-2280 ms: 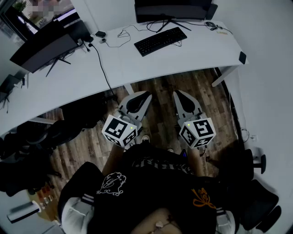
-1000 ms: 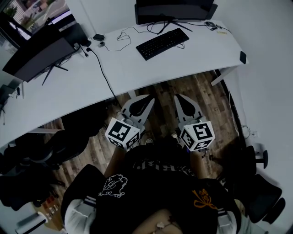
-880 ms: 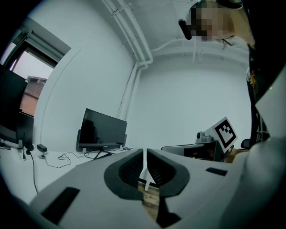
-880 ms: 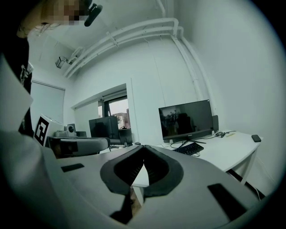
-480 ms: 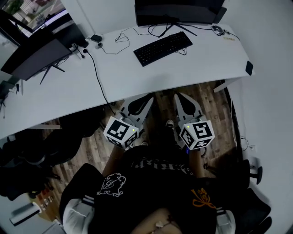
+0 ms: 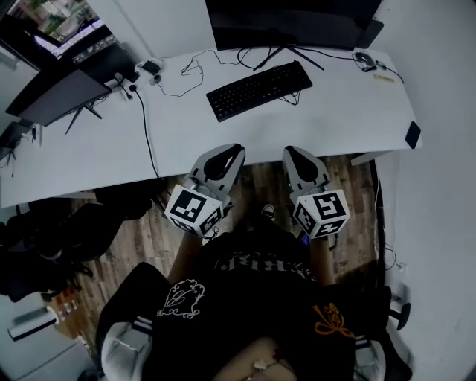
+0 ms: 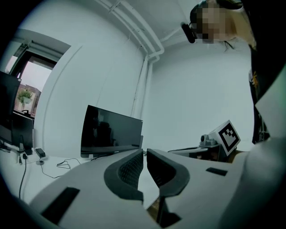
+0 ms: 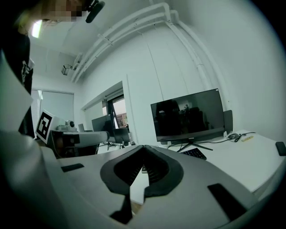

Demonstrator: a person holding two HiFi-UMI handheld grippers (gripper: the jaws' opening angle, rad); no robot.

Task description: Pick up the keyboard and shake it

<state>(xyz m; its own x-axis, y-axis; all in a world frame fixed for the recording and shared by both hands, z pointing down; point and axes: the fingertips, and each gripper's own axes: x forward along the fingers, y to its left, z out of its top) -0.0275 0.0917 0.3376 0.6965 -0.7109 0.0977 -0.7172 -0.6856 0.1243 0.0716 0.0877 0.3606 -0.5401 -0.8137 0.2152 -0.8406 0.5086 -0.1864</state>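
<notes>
A black keyboard (image 6: pixel 259 89) lies at an angle on the white desk (image 6: pixel 335 119), in front of a dark monitor (image 6: pixel 294 22); its end shows in the right gripper view (image 8: pixel 194 153). My left gripper (image 6: pixel 232 149) hovers at the desk's near edge, shut with nothing between its jaws; its tips meet (image 7: pixel 145 152). My right gripper (image 6: pixel 288 150) hangs beside it, also shut and empty, jaws touching (image 8: pixel 144 146). Both are well short of the keyboard. Each carries a cube with square markers (image 6: pixel 195 210).
A second monitor (image 6: pixel 59 93) stands at the desk's left with cables (image 6: pixel 145 134) trailing from it. A mouse (image 6: pixel 362 57) and a small black object (image 6: pixel 412 135) lie at the right end. Black chairs (image 6: pixel 52 245) stand on the wooden floor to the left.
The desk and keyboard have drawn nearer in the head view; both grippers now reach the desk's near edge. Their jaws have stayed shut.
</notes>
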